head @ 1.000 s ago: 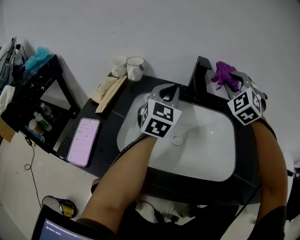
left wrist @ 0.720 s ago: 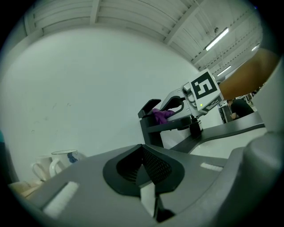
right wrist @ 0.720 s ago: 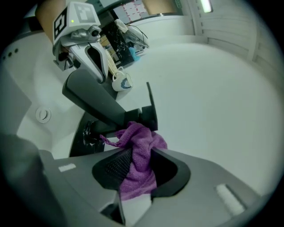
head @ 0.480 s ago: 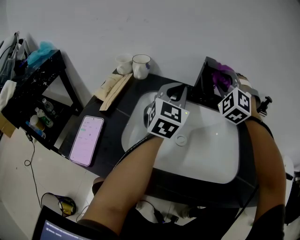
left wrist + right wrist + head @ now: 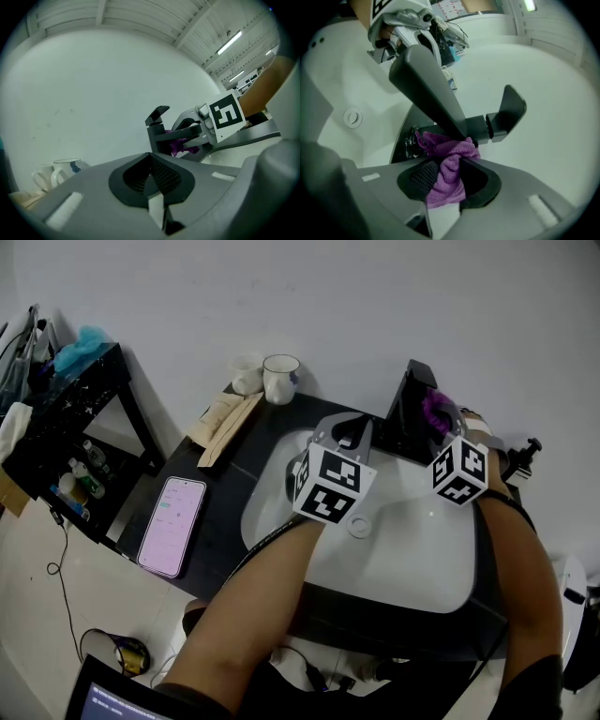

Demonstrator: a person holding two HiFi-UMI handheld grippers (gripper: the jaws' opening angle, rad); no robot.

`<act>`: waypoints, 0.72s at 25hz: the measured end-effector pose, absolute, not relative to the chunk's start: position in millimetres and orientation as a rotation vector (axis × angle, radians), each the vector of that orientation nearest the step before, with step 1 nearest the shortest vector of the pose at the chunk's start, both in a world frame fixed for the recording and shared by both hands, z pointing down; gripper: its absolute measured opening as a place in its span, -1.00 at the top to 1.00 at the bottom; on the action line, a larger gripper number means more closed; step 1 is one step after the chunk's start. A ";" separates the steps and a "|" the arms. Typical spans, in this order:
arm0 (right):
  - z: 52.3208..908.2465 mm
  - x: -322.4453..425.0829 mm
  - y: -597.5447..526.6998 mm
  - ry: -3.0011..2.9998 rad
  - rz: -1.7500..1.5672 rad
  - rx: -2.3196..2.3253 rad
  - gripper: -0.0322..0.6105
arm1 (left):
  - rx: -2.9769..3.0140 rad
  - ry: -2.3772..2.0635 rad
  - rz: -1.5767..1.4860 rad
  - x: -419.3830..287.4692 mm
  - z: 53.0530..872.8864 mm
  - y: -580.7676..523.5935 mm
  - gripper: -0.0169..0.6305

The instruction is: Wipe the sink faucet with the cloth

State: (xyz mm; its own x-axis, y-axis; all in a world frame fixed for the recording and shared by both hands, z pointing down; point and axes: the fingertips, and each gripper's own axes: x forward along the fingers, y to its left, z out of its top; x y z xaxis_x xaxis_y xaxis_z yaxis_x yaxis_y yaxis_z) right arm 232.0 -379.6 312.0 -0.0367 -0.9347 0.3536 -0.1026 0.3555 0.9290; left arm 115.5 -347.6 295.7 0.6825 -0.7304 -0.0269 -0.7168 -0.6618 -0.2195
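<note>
The right tool (image 5: 446, 180) is clenching the purple cloth (image 5: 449, 152) against the black faucet (image 5: 433, 91) base, so wiping looks under way. The left tool (image 5: 151, 176) is hovering clenched and empty. The next move probably calls for rubbing along the spout.

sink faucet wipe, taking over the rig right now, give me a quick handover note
Right gripper: shut on the purple cloth, with the cloth bunched against the faucet where the spout meets the body.
Left gripper: shut and empty, held over the sink basin to the left of the faucet.
Done: cloth picked up and brought into contact with the faucet. How much has been wiped cannot be told.
Left: probably rub along the spout, the body and the raised handle, then take the cloth away.
</note>
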 end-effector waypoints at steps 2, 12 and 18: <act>327.8 231.5 -376.3 -1.457 -0.873 0.983 0.48 | -2.690 1.170 -0.092 116.0 297.2 -346.5 0.90; 370.5 228.0 -369.6 -1.486 -0.793 1.011 0.50 | -2.678 1.197 -0.093 113.0 295.3 -349.0 0.90; 353.5 223.0 -352.5 -1.630 -0.655 1.300 0.51 | -2.656 1.219 -0.082 107.7 289.7 -349.5 0.90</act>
